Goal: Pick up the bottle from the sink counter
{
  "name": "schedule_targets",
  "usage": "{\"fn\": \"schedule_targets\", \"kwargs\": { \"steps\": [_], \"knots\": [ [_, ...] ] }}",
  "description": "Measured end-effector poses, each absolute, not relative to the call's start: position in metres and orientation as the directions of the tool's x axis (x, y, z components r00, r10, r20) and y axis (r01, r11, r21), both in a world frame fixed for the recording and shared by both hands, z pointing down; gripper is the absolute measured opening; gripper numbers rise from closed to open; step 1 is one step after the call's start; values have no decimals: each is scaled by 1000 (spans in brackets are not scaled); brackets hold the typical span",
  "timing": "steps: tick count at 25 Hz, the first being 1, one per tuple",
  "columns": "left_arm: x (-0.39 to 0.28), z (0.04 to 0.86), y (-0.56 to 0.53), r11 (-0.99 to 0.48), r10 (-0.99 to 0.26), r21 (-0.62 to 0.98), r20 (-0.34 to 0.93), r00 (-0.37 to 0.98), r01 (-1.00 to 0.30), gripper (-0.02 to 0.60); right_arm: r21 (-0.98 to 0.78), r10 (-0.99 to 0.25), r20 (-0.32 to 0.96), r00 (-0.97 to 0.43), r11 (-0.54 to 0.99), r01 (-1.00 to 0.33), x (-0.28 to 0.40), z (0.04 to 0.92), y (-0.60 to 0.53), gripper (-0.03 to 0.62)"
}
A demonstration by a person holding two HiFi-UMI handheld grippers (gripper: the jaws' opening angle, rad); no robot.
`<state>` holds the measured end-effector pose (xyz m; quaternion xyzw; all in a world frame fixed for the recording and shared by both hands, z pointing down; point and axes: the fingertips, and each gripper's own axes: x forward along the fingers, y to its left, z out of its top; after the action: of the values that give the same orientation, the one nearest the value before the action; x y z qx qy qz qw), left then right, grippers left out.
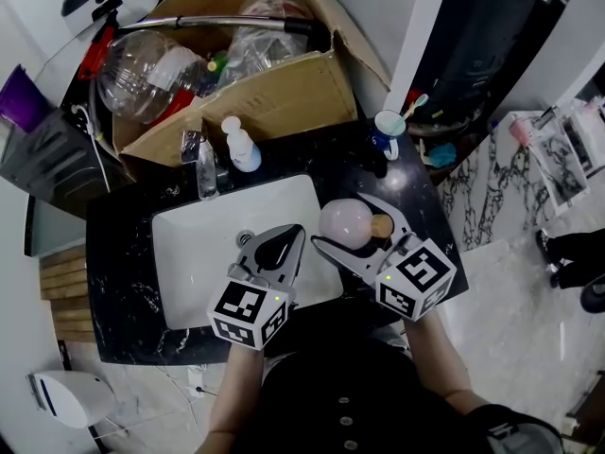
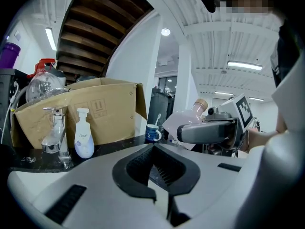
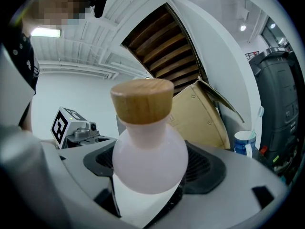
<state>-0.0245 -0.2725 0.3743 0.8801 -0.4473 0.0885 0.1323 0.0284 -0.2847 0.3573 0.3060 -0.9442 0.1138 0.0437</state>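
Gripping a pale pink bottle (image 3: 150, 161) with a wooden cap (image 3: 143, 101) in the right gripper (image 1: 342, 227), jaws pressed against its round belly. Held over the right part of the black stone counter (image 1: 123, 253), just beside the right rim of the white sink (image 1: 189, 253), cap pointing right. Hard to tell from these views whether it is clear of the stone.

To its left, over the basin, the left gripper (image 1: 289, 242), jaws pressed together on nothing.

Behind the sink, a chrome tap (image 1: 206, 168), and just to the right of it a white soap dispenser (image 1: 243, 149). Behind both, against the wall, an open cardboard box (image 1: 284, 93) with a big clear jug (image 1: 142, 60) and crumpled plastic inside. At the counter's back right corner, a blue and white mug (image 1: 386, 132) with a toothbrush in it.

To the right of the counter, a pale floor (image 1: 510, 291). Overhead in both gripper views, a white ceiling with strip lights and the slatted wooden underside of stairs (image 2: 105, 18).
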Motion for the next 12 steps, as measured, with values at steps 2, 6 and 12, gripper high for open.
{"fn": "schedule_targets", "kwargs": {
  "steps": [2, 6, 12],
  "knots": [
    [-25, 376, -271, -562, -764, 155, 278, 582, -812, 17, -186, -564, 151, -812, 790, -584, 28, 358, -283, 403],
    [-25, 378, -270, -562, -763, 157, 280, 583, -812, 17, -185, -562, 150, -813, 792, -582, 28, 358, -283, 403],
    [-26, 378, -271, -561, -765, 155, 280, 581, -813, 17, -191, -566, 146, -811, 788, -585, 28, 357, -284, 403]
  ]
}}
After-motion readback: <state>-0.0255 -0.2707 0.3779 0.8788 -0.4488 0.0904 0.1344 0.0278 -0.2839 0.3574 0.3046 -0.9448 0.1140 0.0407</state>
